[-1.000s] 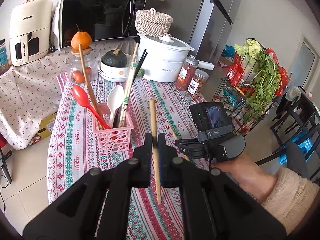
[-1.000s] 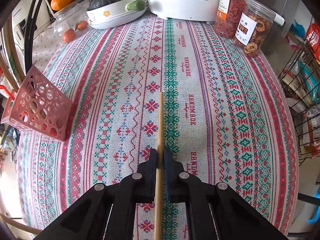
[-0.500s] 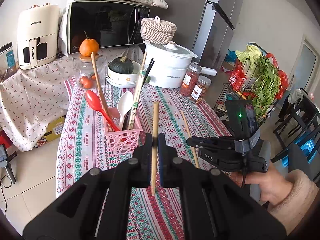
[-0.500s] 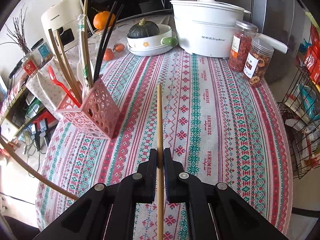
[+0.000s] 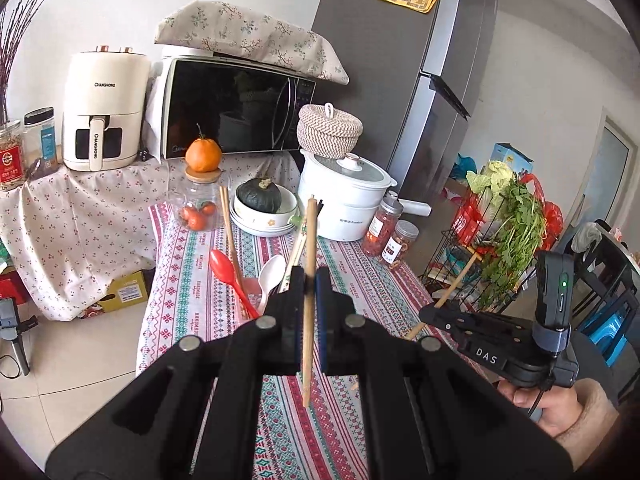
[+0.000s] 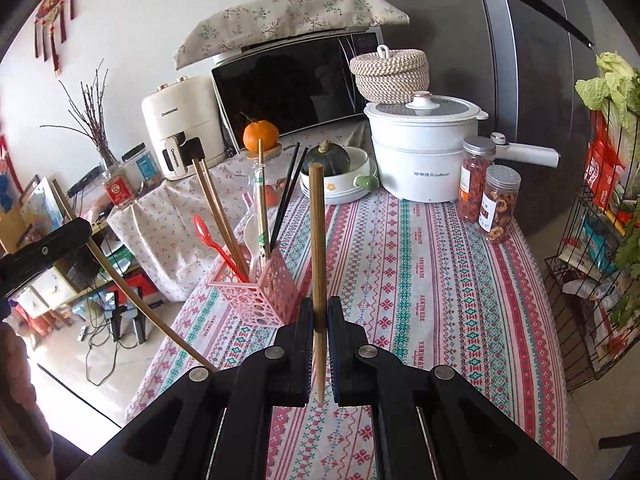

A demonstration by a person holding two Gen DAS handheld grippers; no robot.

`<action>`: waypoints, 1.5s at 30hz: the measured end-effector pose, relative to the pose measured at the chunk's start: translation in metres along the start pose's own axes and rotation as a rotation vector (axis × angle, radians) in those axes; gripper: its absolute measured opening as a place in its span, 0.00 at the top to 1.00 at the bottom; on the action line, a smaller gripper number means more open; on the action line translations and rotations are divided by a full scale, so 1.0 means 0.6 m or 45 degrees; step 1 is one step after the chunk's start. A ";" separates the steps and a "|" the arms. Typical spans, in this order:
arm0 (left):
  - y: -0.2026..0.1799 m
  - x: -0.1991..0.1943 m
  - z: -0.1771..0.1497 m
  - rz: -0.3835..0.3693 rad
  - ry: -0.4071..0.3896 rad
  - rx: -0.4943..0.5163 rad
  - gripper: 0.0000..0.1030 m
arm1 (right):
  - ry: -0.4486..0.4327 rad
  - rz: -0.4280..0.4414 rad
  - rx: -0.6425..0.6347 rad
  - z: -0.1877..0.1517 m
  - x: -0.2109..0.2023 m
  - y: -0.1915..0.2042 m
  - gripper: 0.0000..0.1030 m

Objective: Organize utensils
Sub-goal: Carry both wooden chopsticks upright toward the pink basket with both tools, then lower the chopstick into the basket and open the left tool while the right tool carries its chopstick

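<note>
We read "CHANGHONG" on the cream air fryer, on its body and its handle, far left. "Royalstar" is printed on the white cooker, far right. "HANDMADE" repeats along the tablecloth on the worktop. "DAS" marks the right gripper.

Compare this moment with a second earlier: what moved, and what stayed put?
Both tongs rose from low over the tablecloth. The right tongs climbed most, bringing the pink basket into full view. Each remained shut on its wooden chopstick. Nothing was released; the basket's utensils stayed put.
</note>
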State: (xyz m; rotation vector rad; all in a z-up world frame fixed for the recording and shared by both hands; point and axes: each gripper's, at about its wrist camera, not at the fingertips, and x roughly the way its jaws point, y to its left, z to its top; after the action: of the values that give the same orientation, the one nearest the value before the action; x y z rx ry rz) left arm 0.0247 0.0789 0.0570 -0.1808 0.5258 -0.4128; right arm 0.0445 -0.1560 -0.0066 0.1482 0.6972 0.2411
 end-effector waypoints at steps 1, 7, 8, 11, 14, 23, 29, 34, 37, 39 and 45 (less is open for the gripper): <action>0.004 -0.005 0.005 0.012 -0.025 -0.003 0.94 | -0.017 0.008 -0.006 0.004 -0.005 0.003 0.94; 0.022 -0.023 0.036 0.065 -0.184 -0.036 0.94 | -0.094 0.045 -0.026 0.021 -0.031 0.020 0.94; 0.023 -0.024 0.042 0.074 -0.211 -0.040 0.94 | -0.101 0.050 -0.026 0.024 -0.032 0.022 0.94; 0.026 -0.021 0.054 0.102 -0.283 -0.042 0.94 | -0.121 0.055 -0.022 0.030 -0.034 0.026 0.94; 0.022 -0.010 0.064 0.156 -0.343 -0.005 0.94 | -0.129 0.060 -0.016 0.036 -0.031 0.026 0.94; 0.025 0.062 0.058 0.208 -0.344 0.063 0.94 | -0.140 0.070 0.009 0.046 -0.019 0.023 0.94; 0.026 0.103 0.046 0.230 -0.296 0.093 0.94 | -0.157 0.078 0.015 0.051 -0.015 0.025 0.94; 0.028 0.132 0.037 0.225 -0.227 0.099 0.94 | -0.157 0.082 0.022 0.053 -0.009 0.026 0.94; 0.035 0.149 0.033 0.211 -0.160 0.071 0.94 | -0.155 0.082 0.026 0.055 -0.005 0.025 0.94; 0.040 0.158 0.030 0.201 -0.114 0.053 0.94 | -0.156 0.084 0.032 0.056 -0.003 0.024 0.94; 0.051 0.174 0.017 0.178 -0.012 -0.024 0.26 | -0.166 0.098 0.030 0.060 0.003 0.027 0.94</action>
State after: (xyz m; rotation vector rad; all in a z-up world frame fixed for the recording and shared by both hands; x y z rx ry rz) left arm 0.1225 0.0626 0.0105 -0.1632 0.5296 -0.2705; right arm 0.0665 -0.1418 0.0229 0.2118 0.5659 0.2942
